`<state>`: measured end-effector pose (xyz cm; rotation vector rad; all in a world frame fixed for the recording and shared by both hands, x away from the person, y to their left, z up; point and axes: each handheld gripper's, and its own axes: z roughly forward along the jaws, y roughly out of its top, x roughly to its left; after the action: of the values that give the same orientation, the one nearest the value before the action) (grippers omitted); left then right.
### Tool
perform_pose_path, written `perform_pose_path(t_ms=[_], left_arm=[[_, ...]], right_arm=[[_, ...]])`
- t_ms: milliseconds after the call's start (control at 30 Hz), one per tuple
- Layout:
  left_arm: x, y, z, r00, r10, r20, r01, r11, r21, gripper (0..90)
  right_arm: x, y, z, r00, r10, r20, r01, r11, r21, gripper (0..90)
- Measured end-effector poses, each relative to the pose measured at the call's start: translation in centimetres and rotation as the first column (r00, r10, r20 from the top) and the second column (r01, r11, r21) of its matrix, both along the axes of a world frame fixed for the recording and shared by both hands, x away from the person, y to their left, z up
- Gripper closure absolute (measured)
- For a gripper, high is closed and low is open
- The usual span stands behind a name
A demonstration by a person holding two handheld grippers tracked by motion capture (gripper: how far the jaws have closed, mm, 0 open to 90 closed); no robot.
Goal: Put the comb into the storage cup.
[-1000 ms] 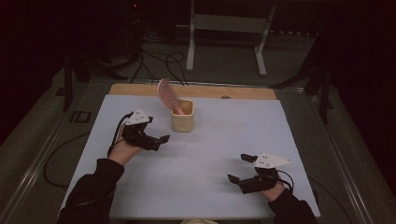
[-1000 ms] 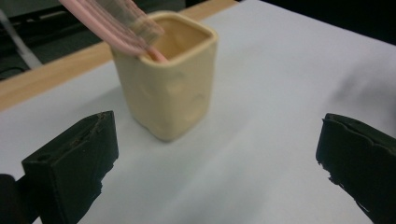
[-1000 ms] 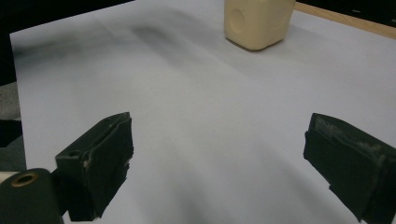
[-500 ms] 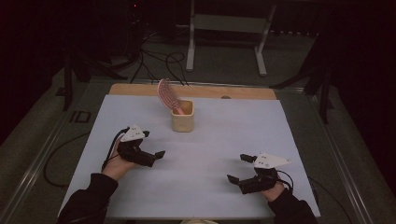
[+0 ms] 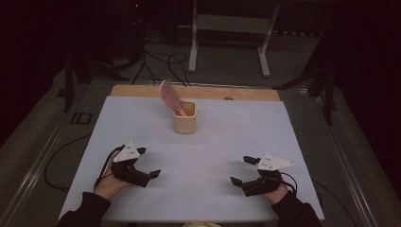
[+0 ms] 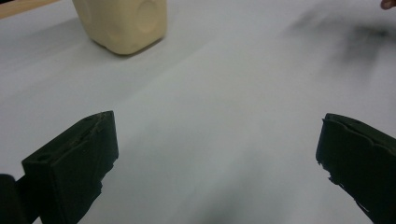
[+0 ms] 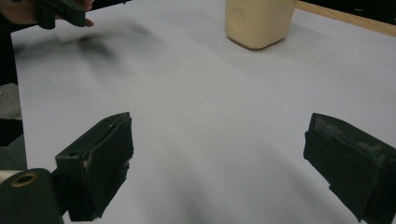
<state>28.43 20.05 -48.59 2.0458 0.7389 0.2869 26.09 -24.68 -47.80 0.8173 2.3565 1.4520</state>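
Both forearms reach in low over the near table edge, well apart. The left hand-held gripper (image 5: 148,163) has its jaws spread wide, empty. The right hand-held gripper (image 5: 242,170) likewise gapes, holding nothing.

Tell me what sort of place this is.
Probably a lab or studio set up for recording handling tasks, not a home: a table under a plain white sheet, cables across the dark floor, a metal stand behind, and only a cup holding a pink hairbrush.

A cream cup (image 5: 184,119) holds a pink hairbrush (image 5: 168,94). The worktop (image 5: 213,156) is plain white with a light wood far edge. Both grippers' fingers (image 6: 74,163) are black, with pale grey top plates.
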Motion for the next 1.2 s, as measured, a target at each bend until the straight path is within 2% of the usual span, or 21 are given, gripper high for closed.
perform_pose_path(t_ms=[167, 467, 667, 733, 833, 1200], left_arm=[[-0.9, 0.6, -0.3, 1.0, -0.003, -0.002, 0.003, 1.0, 0.009, 0.0], [-2.1, 2.1, -1.0, 0.9998, -0.007, -0.018, 0.007, 1.0, -0.004, 0.0], [-2.4, 2.8, -1.3, 0.9998, 0.0, -0.019, 0.0, 1.0, 0.0, 0.0], [-2.5, 3.1, -1.4, 0.9998, 0.018, -0.013, -0.018, 0.9998, 0.011, 0.0], [-2.7, 3.5, -1.5, 0.9997, 0.021, -0.015, -0.021, 0.9998, 0.002, 0.0], [-2.7, 3.7, -1.8, 0.9994, 0.03, -0.014, -0.03, 0.9995, 0.014, 0.0]], right_arm=[[0.0, 0.1, -0.1, 1.0, -0.003, -0.002, 0.003, 1.0, -0.009, 7.8], [0.0, 0.0, -0.2, 1.0, -0.002, -0.001, 0.002, 1.0, -0.008, 7.8], [0.1, -0.1, -0.2, 1.0, -0.005, -0.004, 0.005, 1.0, -0.01, 7.8], [0.1, -0.1, -0.2, 1.0, -0.007, -0.002, 0.007, 1.0, -0.016, 7.8], [0.2, -0.2, -0.3, 1.0, -0.006, 0.003, 0.006, 1.0, -0.017, 7.8], [0.2, -0.2, -0.4, 1.0, -0.005, 0.001, 0.005, 1.0, -0.023, 7.8]])
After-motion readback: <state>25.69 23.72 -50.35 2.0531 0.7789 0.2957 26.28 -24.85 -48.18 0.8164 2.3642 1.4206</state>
